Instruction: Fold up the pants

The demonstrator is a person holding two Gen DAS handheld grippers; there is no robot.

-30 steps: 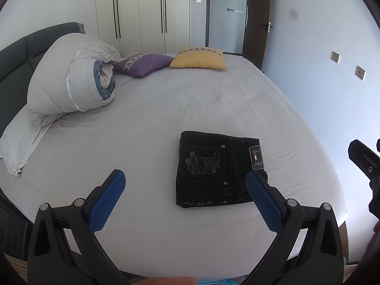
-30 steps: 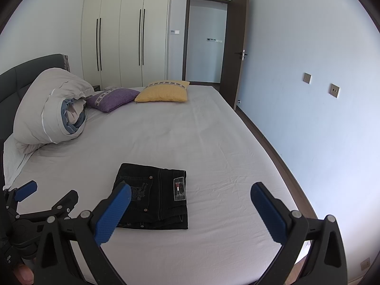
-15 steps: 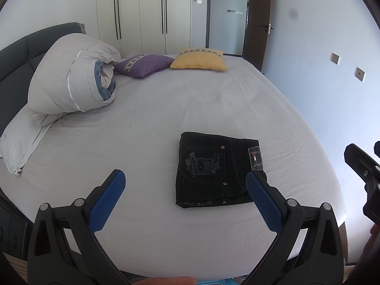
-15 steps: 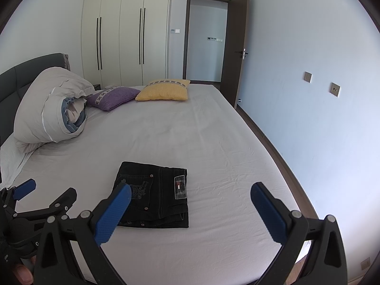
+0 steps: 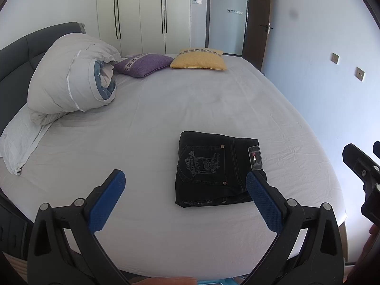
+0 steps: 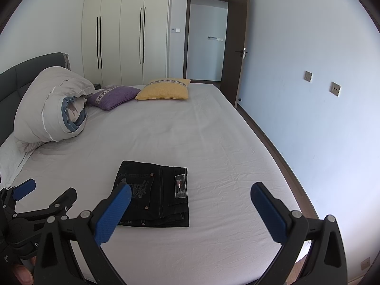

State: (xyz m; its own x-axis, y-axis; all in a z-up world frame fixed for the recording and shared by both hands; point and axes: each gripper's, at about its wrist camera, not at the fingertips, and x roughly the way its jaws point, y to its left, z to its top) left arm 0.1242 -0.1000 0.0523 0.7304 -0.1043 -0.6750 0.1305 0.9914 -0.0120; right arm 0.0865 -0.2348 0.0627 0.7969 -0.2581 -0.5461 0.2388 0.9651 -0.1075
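On the bed (image 5: 166,109), black pants (image 5: 213,168) lie folded square; your left claw (image 5: 185,185) and right claw (image 6: 190,199) hover above, both spread wide, empty.

A wide bed with a pale grey sheet (image 5: 190,109) is carrying folded black denim pants (image 5: 213,168); beyond the pants a rolled grey duvet (image 5: 71,80), a purple cushion (image 5: 144,64) and a yellow cushion (image 5: 198,59) are lying.

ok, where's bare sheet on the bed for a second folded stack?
Widest patch: mid-bed, between the folded pants and the yellow cushion. Also bare: the strip from the pants to the bed's wall-side edge, and left of the pants up to the rolled duvet. Crowded: headboard end, with duvet, white pillow and purple cushion.
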